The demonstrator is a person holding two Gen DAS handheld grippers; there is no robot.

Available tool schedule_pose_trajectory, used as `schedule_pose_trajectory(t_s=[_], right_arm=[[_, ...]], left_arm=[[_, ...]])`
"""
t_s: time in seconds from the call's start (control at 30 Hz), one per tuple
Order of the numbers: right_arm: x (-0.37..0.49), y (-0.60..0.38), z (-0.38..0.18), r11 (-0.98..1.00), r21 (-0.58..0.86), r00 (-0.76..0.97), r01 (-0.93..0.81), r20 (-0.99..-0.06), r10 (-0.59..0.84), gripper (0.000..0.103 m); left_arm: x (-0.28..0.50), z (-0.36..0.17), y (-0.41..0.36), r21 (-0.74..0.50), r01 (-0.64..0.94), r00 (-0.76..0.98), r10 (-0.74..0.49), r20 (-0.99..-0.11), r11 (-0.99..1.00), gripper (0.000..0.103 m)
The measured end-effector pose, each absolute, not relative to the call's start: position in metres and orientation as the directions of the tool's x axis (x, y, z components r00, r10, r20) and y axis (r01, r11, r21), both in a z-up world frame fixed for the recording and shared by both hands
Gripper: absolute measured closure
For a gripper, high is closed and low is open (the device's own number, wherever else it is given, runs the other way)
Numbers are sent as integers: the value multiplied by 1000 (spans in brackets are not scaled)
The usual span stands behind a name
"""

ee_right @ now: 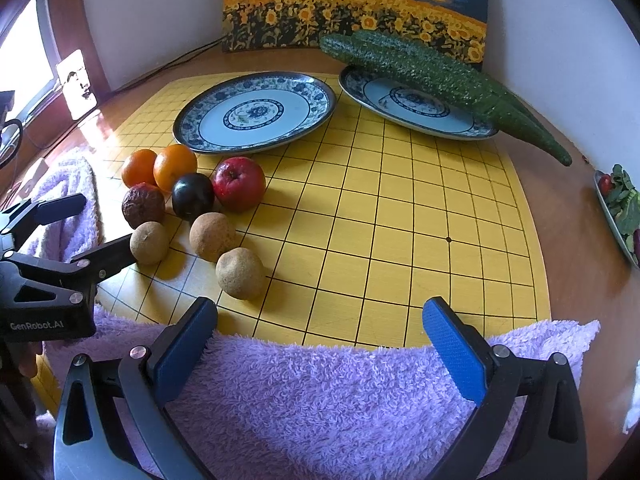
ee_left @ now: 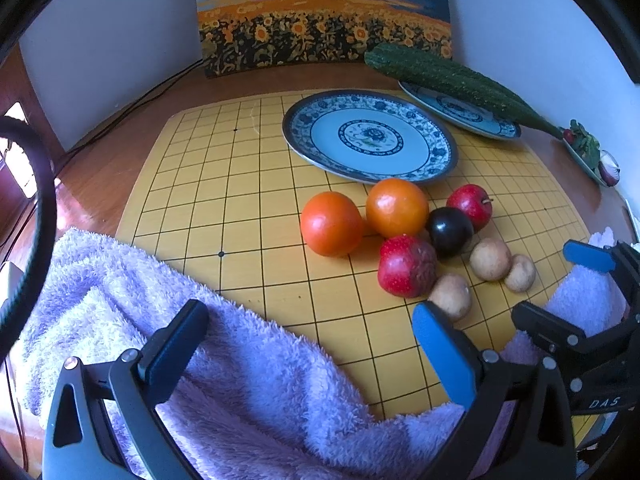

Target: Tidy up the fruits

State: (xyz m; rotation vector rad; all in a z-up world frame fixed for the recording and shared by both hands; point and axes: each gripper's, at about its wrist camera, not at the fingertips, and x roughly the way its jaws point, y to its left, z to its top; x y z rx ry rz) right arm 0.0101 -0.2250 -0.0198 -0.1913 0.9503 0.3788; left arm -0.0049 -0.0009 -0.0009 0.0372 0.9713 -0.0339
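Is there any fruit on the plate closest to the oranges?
No, that plate shows only its blue flower pattern; the oranges sit on the yellow board.

The left gripper (ee_left: pixel 308 344) hangs with jaws wide apart above a lilac towel (ee_left: pixel 160 320) draped over the yellow grid board (ee_left: pixel 240 200). Ahead, two orange fruits (ee_left: pixel 332 223), two red ones, a dark plum (ee_left: pixel 449 231) and three brown fruits cluster just before an empty patterned plate (ee_left: pixel 320 148). The right gripper (ee_left: pixel 556 284) shows at the right edge, its jaws apart.
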Motion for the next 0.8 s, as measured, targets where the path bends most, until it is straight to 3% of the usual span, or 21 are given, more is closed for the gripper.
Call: schedule_pose_trajectory(t_s=[0.8], right_arm=[[9,-224,-19,920,6,526,-392,-819,229,0]], left_arm=[[-4,3,-1,18,46,563,-11,-827,999,0]])
